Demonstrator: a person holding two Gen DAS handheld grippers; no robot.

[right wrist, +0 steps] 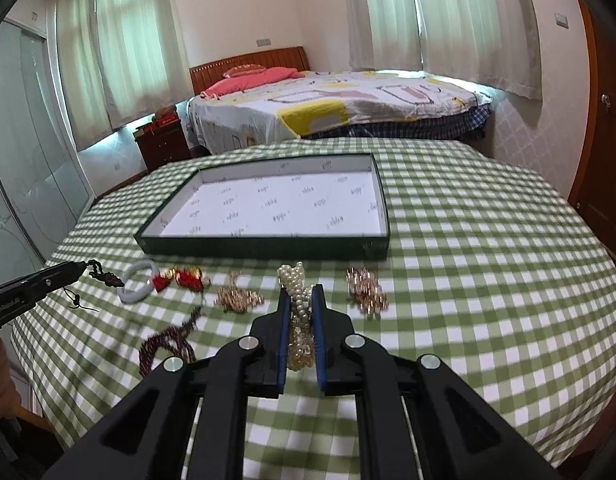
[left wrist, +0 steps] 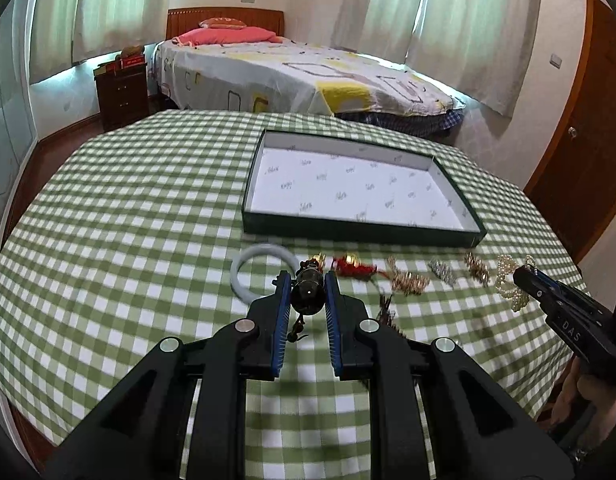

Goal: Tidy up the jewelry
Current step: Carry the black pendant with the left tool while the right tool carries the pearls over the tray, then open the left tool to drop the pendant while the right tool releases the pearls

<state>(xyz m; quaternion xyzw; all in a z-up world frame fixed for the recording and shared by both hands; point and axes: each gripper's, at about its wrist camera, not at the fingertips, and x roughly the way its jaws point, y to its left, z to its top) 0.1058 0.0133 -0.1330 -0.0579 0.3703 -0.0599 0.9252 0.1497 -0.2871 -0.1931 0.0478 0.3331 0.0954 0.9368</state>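
Observation:
My left gripper is shut on a dark bead bracelet with a hanging cord, held just above the cloth beside a white jade bangle. My right gripper is shut on a pearl bracelet. It also shows at the right in the left wrist view. An empty dark green tray with a white printed lining lies behind the jewelry row; it also shows in the right wrist view.
On the green checked tablecloth lie a red charm, gold pieces, a silver piece, another gold piece and a dark red bead string. A bed stands behind the table.

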